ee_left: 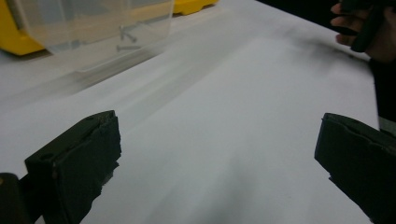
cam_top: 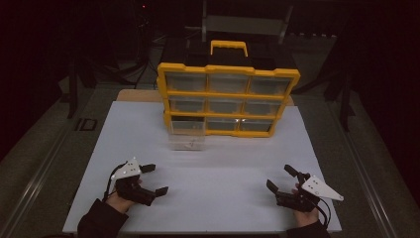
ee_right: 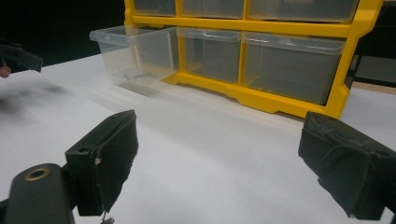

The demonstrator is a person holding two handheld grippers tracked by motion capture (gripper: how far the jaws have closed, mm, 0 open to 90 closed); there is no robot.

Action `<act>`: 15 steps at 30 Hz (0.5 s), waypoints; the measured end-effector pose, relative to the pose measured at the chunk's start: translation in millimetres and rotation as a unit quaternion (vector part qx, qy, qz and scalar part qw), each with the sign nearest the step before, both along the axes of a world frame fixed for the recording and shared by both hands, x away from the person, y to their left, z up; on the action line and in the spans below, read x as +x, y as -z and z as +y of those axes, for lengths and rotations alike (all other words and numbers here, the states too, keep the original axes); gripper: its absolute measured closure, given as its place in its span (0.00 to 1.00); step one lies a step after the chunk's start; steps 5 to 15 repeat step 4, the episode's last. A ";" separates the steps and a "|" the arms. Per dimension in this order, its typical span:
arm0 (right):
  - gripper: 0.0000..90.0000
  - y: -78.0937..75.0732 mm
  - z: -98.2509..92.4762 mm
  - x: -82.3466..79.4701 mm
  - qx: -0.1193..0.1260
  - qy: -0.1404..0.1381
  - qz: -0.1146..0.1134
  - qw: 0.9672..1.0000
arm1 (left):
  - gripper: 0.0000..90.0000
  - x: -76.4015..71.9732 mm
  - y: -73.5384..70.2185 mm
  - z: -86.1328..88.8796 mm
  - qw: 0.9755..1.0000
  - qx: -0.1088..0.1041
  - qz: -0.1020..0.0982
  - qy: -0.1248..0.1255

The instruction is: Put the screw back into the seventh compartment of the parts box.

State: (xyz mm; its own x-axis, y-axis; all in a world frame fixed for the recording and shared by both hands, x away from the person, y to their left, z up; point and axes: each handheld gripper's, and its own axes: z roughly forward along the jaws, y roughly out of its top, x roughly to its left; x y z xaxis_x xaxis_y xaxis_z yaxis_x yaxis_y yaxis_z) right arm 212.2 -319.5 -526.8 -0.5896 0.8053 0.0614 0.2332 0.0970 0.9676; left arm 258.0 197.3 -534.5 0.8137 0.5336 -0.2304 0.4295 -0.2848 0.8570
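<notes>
Two black grippers rested low over the white table top (cam_top: 208, 198), one in each hand, and both had their jaws spread wide with nothing between them. The left gripper (cam_top: 151, 179) sat near the front left corner, and the right gripper (cam_top: 282, 178) sat near the front right corner, well apart from each other. Ahead of them stood a yellow plastic box with nine clear drawers (cam_top: 228, 96) and a yellow handle on top. The clear plastic drawer at the bottom left (cam_top: 187, 139) was pulled out toward the left gripper, far in front of its jaws. A few small metal screws (ee_left: 127, 39) lay inside that drawer. From the right gripper, the open drawer (ee_right: 133, 53) was ahead and off to the left.
</notes>
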 end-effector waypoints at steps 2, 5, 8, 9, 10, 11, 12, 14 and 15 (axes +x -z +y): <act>0.13 0.2 0.0 0.1 0.000 -0.001 0.000 1.000 | 0.00 0.7 0.2 1.5 1.000 -0.004 -0.003 -0.004; 0.13 0.3 0.1 0.0 -0.001 -0.001 0.001 1.000 | 0.00 0.8 0.2 2.4 1.000 -0.008 -0.006 -0.008; 0.13 0.3 0.1 0.0 -0.001 -0.001 0.001 1.000 | 0.00 0.8 0.2 2.4 1.000 -0.008 -0.006 -0.008; 0.13 0.3 0.1 0.0 -0.001 -0.001 0.001 1.000 | 0.00 0.8 0.2 2.4 1.000 -0.008 -0.006 -0.008; 0.13 0.3 0.1 0.0 -0.001 -0.001 0.001 1.000 | 0.00 0.8 0.2 2.4 1.000 -0.008 -0.006 -0.008; 0.13 0.3 0.1 0.0 -0.001 -0.001 0.001 1.000 | 0.00 0.8 0.2 2.4 1.000 -0.008 -0.006 -0.008; 0.13 0.3 0.1 0.0 -0.001 -0.001 0.001 1.000 | 0.00 0.8 0.2 2.4 1.000 -0.008 -0.006 -0.008; 0.13 0.3 0.1 0.0 -0.001 -0.001 0.001 1.000 | 0.00 0.8 0.2 2.4 1.000 -0.008 -0.006 -0.008; 0.13 0.3 0.1 0.0 -0.001 -0.001 0.001 1.000 | 0.00 0.8 0.2 2.4 1.000 -0.008 -0.006 -0.008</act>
